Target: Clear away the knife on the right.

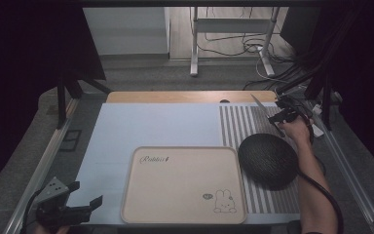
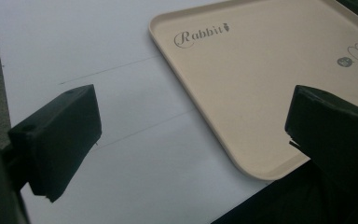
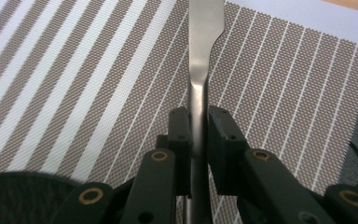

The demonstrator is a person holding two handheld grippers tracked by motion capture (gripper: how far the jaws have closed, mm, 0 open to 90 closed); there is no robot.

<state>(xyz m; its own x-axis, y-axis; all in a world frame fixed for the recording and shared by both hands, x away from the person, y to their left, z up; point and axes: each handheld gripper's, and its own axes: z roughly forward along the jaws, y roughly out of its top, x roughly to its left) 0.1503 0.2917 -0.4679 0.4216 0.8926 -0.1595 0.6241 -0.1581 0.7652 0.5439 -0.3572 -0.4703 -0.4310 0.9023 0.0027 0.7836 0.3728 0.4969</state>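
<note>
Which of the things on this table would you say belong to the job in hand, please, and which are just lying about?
In the job:
- metal knife, clamped in the right tool
- striped placemat beneath it

Lying about:
- beige tray, empty
- round black mat
- left tool, open, holding nothing, near the tray's corner
</note>
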